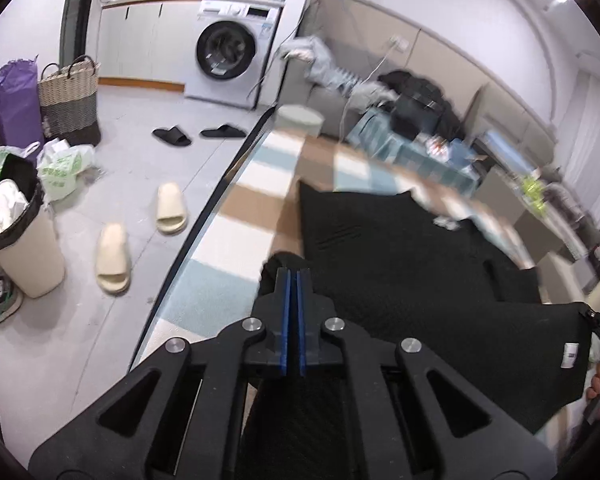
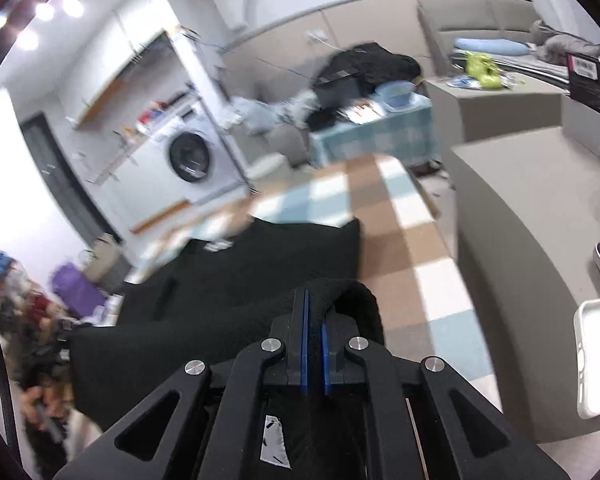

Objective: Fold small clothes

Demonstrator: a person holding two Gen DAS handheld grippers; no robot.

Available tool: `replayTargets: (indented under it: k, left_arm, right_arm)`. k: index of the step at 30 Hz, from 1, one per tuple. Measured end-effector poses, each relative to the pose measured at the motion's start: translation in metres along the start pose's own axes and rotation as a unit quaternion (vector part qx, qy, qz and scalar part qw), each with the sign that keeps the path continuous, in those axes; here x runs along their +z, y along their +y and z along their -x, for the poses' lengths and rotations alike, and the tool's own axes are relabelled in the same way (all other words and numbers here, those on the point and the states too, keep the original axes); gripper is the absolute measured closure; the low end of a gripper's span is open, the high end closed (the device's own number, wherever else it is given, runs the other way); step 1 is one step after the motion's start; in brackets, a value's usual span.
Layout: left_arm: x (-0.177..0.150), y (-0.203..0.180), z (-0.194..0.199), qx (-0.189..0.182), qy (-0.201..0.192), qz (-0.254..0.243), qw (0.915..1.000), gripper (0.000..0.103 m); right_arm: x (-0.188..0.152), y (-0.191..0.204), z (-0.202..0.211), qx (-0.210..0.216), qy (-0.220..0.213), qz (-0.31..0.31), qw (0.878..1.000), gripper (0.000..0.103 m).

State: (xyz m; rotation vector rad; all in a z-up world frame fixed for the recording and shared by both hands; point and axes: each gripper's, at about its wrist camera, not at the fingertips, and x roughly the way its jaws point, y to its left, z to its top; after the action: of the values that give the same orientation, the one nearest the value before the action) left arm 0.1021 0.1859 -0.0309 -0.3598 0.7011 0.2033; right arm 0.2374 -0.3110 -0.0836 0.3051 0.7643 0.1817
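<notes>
On the checked cloth (image 1: 236, 216) of brown, white and pale blue squares, a black garment (image 1: 400, 264) is lying spread out, with its near edge being lifted off the surface at two corners. The left gripper (image 1: 293, 276) is clamping one corner, its blue-lined jaws pressed together with a fold of the black fabric bunching at the tips. The right gripper (image 2: 314, 308) is pinching the other corner, its jaws nearly closed with the black fabric curling over and between them. A small white tag (image 1: 569, 355) is hanging from the garment's edge near the right side of the left wrist view; its print is too small to read. A grey label (image 2: 275, 440) is also showing below the right gripper, with dark marks that cannot be read.

Beyond the cloth's edge, a washing machine (image 1: 232, 52) is standing against the far wall, its panel writing illegible. Two cream slippers (image 1: 114, 258) and two black slippers (image 1: 172, 136) are lying on the floor, near a woven basket (image 1: 70, 100), a purple bag (image 1: 16, 104) and a lined waste bin (image 1: 24, 240). Further along, a dark heap of clothes (image 2: 364, 68) is resting beside a blue checked table (image 2: 376, 132). A white phone case (image 2: 598, 356) is lying on the grey bench (image 2: 520, 200) at the right.
</notes>
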Motion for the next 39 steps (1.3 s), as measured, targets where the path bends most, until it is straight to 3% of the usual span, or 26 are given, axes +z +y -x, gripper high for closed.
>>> replayTargets:
  k: [3, 6, 8, 10, 12, 14, 17, 18, 20, 21, 22, 24, 25, 29, 31, 36, 39]
  left_arm:
    - [-0.006, -0.001, -0.017, 0.0, 0.022, -0.004, 0.9997, 0.102]
    - [-0.012, -0.002, -0.018, -0.002, 0.046, -0.009, 0.9989, 0.099]
    - [-0.016, -0.001, -0.012, -0.007, 0.05, -0.014, 0.9986, 0.087]
    - [-0.024, 0.0, -0.003, -0.004, 0.045, -0.014, 0.9989, 0.047]
    - [-0.033, 0.002, 0.005, -0.011, 0.035, -0.011, 0.9993, 0.038]
    - [-0.037, 0.001, 0.007, -0.025, 0.037, -0.013, 0.9989, 0.038]
    - [-0.037, -0.004, 0.0, -0.015, 0.047, -0.018, 0.9986, 0.038]
    - [-0.036, -0.005, -0.003, -0.018, 0.05, -0.016, 0.9985, 0.043]
    - [-0.033, -0.006, -0.007, -0.025, 0.053, -0.008, 0.9983, 0.068]
    - [-0.031, -0.007, -0.009, -0.027, 0.055, -0.01, 0.9981, 0.089]
    - [-0.029, -0.008, -0.01, -0.025, 0.053, -0.013, 0.9982, 0.096]
    - [-0.026, -0.008, -0.004, -0.022, 0.031, -0.013, 0.9992, 0.099]
    - [-0.023, -0.007, -0.003, -0.027, 0.026, -0.01, 0.9993, 0.1]
    - [-0.014, -0.003, 0.012, -0.033, -0.003, 0.001, 0.9995, 0.101]
    - [-0.009, -0.002, 0.014, -0.028, -0.012, 0.005, 0.9995, 0.102]
    - [-0.012, -0.001, -0.002, -0.012, 0.011, 0.007, 0.9998, 0.102]
    - [-0.016, 0.0, -0.012, -0.012, 0.034, 0.008, 0.9993, 0.102]
  right_arm:
    - [-0.011, -0.014, -0.023, -0.031, 0.046, -0.03, 0.998, 0.094]
    - [-0.02, -0.029, -0.014, -0.008, 0.06, -0.047, 0.997, 0.085]
    - [-0.027, -0.036, -0.001, 0.007, 0.059, -0.049, 0.997, 0.076]
    - [-0.035, -0.041, 0.012, 0.009, 0.058, -0.054, 0.997, 0.068]
    - [-0.043, -0.045, 0.023, 0.018, 0.055, -0.056, 0.997, 0.066]
    - [-0.045, -0.044, 0.026, 0.022, 0.049, -0.055, 0.997, 0.066]
    - [-0.043, -0.039, 0.017, 0.028, 0.051, -0.058, 0.997, 0.065]
    - [-0.042, -0.037, 0.015, 0.032, 0.05, -0.058, 0.997, 0.065]
    - [-0.042, -0.03, 0.008, 0.034, 0.053, -0.056, 0.996, 0.065]
    - [-0.042, -0.027, 0.005, 0.035, 0.054, -0.053, 0.997, 0.066]
    - [-0.041, -0.024, 0.002, 0.03, 0.052, -0.048, 0.997, 0.069]
    - [-0.039, -0.02, -0.001, 0.031, 0.053, -0.042, 0.997, 0.092]
    - [-0.037, -0.017, -0.002, 0.028, 0.05, -0.031, 0.998, 0.098]
    - [-0.024, -0.001, 0.016, 0.034, 0.003, 0.014, 0.999, 0.099]
    - [-0.015, -0.003, 0.022, 0.033, -0.017, 0.0, 0.999, 0.099]
    - [-0.013, -0.007, -0.008, -0.001, 0.018, -0.015, 1.0, 0.099]
    - [-0.015, -0.016, -0.016, 0.001, 0.042, -0.035, 0.998, 0.097]
